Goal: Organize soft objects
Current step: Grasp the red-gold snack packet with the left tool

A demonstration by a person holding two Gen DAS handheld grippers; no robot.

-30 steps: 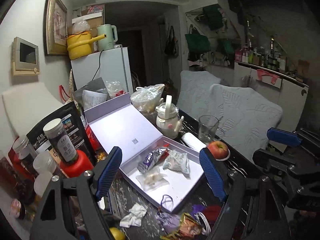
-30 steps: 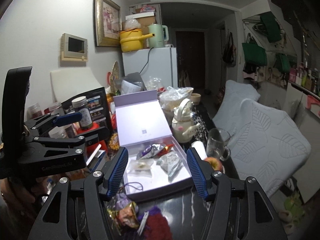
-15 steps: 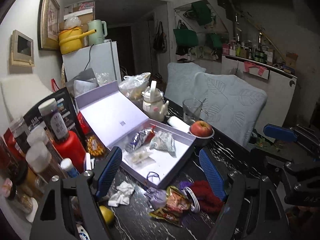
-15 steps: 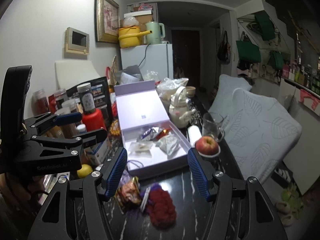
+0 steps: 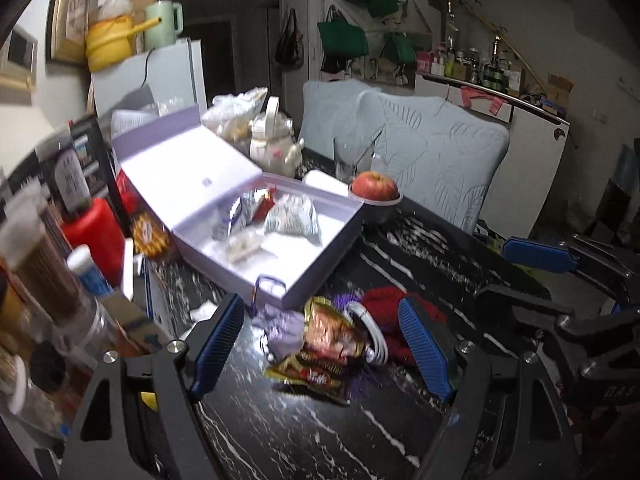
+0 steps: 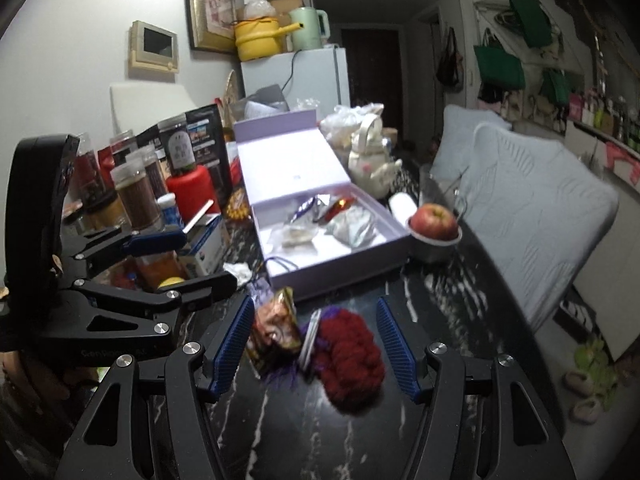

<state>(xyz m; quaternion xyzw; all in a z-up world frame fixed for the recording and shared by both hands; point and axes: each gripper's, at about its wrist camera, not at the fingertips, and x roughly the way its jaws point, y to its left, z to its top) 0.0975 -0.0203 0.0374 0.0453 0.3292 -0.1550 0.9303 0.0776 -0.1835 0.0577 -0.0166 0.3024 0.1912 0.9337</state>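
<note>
Left wrist view. Left gripper [image 5: 320, 344]: fingers [image 5: 218, 340] wide, holding nothing, hovering over the pile at lower centre of frame. Pile on the black table [image 5: 280, 432], just in front of the box [image 5: 320, 276]: one snack packet [image 5: 326, 346], one lilac cloth [image 5: 282, 330], one white cable [image 5: 372, 336], one red knit [image 5: 390, 316], with purple strands under them. One white tissue [image 5: 204, 312] lies left of the pile. Box, centre frame, lid open: three packets [image 5: 292, 216] inside and one cord loop [image 5: 270, 284] at its near corner. Behind the box, upper centre: one teapot [image 5: 274, 148], one glass [image 5: 352, 160], one apple [image 5: 375, 186] in a bowl. Right gripper [image 5: 560, 280]: at right edge of frame, seen side-on; one blue pad shows and the gap cannot be told here. Right wrist view. Right gripper [image 6: 314, 344]: fingers [image 6: 394, 344] wide, empty, framing the snack packet [image 6: 276, 328] and red knit [image 6: 352, 356] at lower centre. Box [image 6: 340, 276] at centre, well clear of the fingers; apple [image 6: 436, 220] to its right. Left gripper [image 6: 152, 256]: at left of frame, spread apart. Step judged in hand: approach to the pile, nothing yet picked. Next move calls for lowering onto one soft piece, probably the red knit, closing on it alone and clear of the cable, then carrying it to the box.
</note>
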